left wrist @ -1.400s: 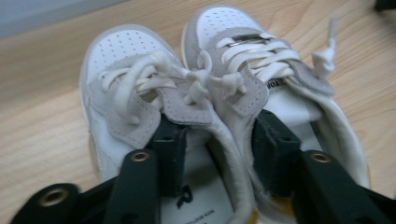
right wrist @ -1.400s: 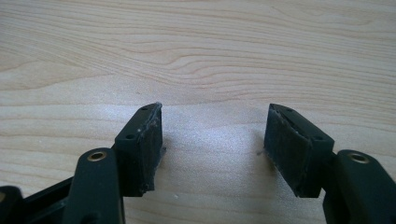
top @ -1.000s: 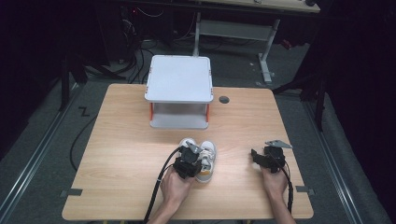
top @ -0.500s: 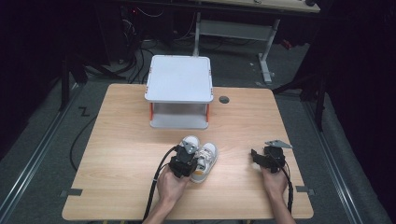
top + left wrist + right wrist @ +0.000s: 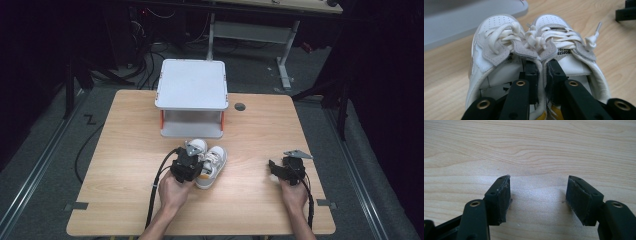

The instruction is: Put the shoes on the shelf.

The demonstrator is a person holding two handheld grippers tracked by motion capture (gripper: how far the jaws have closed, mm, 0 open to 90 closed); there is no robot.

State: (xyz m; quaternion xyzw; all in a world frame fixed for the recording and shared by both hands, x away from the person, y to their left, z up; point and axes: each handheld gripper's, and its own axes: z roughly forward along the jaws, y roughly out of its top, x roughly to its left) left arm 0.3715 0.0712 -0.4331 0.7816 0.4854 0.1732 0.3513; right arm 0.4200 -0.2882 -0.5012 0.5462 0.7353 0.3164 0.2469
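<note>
The shoes (image 5: 209,161) sit side by side on the table (image 5: 125,150), just in front of a small grey shelf (image 5: 192,97). Their toes point at the shelf. It looks like the pair is meant to go onto it, maybe on the low level under the top, so it makes sense that they are lined up this way.

The left tongs (image 5: 194,162) come in from the heel end. In the left gripper view, one jaw goes down into the left shoe (image 5: 496,57) and the other jaw goes down into the right shoe (image 5: 566,50). The two inner walls of the shoes are pinched together between the jaws. That way one hand can carry both shoes at once. The jaws closed in further a short while ago and are now narrow, squeezed tight on those two walls. The laces (image 5: 531,37) lie loose on top and are not caught in the grip.

The right tongs (image 5: 274,167) are well apart from the shoes, out on the right side of the table. Their jaws stand wide, and only bare wood (image 5: 536,150) shows between them. They hold nothing and touch nothing but may rest near the table. That hand seems to be waiting while the left one does the work.
</note>
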